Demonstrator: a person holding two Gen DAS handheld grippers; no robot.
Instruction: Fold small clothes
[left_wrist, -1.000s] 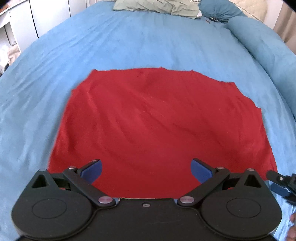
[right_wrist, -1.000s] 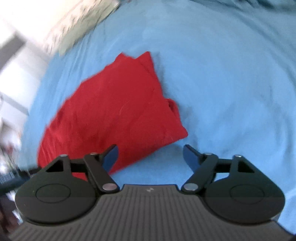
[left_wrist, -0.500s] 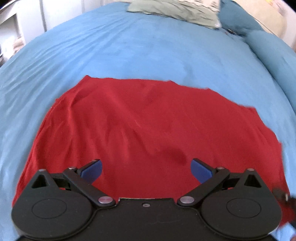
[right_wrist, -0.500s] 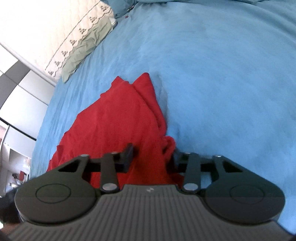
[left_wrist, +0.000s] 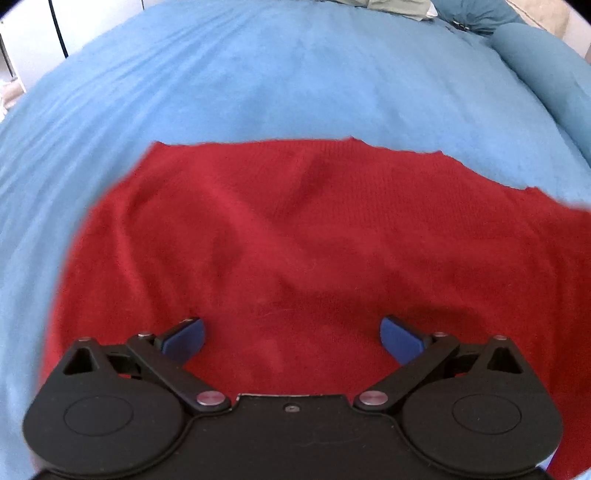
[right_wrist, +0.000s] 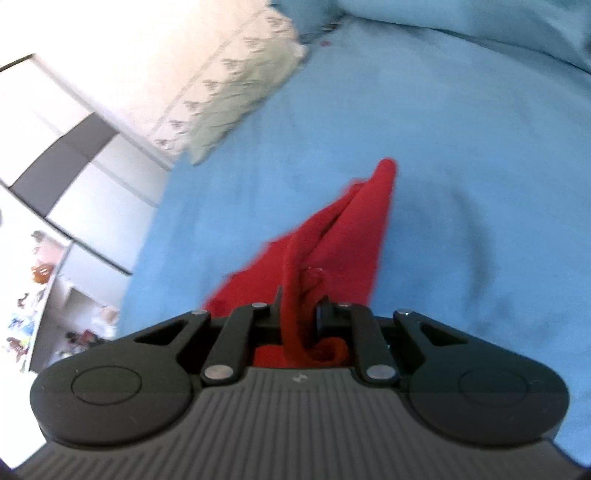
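Note:
A red knitted garment (left_wrist: 295, 236) lies spread on the blue bed cover (left_wrist: 258, 81). My left gripper (left_wrist: 291, 338) is open, its blue pads wide apart just above the garment's near part. My right gripper (right_wrist: 299, 314) is shut on a bunched edge of the red garment (right_wrist: 347, 225), which rises off the bed in a taut fold towards the jaws. The garment's far corner still rests on the blue bed cover (right_wrist: 461, 147).
A pale patterned pillow (right_wrist: 236, 92) lies at the head of the bed. A rolled blue duvet (left_wrist: 554, 66) runs along the bed's right side. White cupboards and shelves with small items (right_wrist: 44, 280) stand beside the bed.
My right gripper closed on the garment's edge and lifted it, pulling the cloth into a raised fold. My left gripper moved forward and lower over the garment, still open.

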